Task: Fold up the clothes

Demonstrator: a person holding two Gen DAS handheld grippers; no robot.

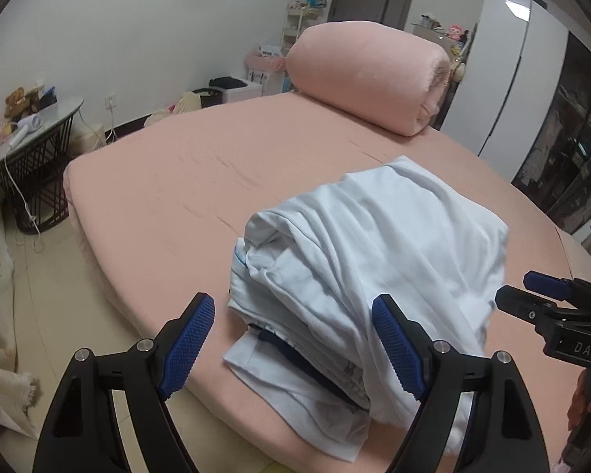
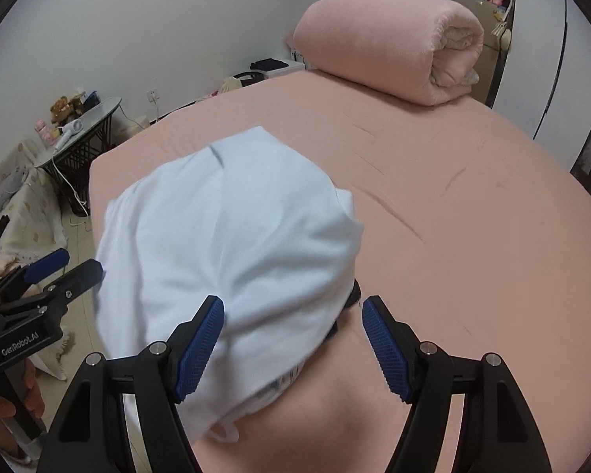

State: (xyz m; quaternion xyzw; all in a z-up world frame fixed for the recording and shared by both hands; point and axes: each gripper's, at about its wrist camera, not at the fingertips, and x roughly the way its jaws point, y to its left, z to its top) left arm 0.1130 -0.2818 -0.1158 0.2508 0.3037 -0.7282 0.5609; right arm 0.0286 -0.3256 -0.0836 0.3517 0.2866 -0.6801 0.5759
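Observation:
A crumpled pale blue garment (image 1: 374, 252) lies in a heap on the pink bed (image 1: 169, 181), near its front edge, with a dark blue trim showing underneath. My left gripper (image 1: 293, 341) hovers open over the heap's near left end; its right finger (image 1: 398, 345) overlaps the cloth without pinching it. In the right wrist view the same garment (image 2: 232, 236) fills the centre. My right gripper (image 2: 293, 349) is open above its near right edge, cloth lying under the left finger (image 2: 201, 349). Each gripper appears in the other's view: right gripper (image 1: 522, 291), left gripper (image 2: 83, 261).
A rolled pink quilt (image 1: 370, 75) sits at the far end of the bed. A round side table (image 1: 31, 134) with a hair dryer and toys stands on the floor at left. A white wardrobe (image 1: 504, 79) is at the right. A hand (image 2: 4, 406) holds the left gripper's handle.

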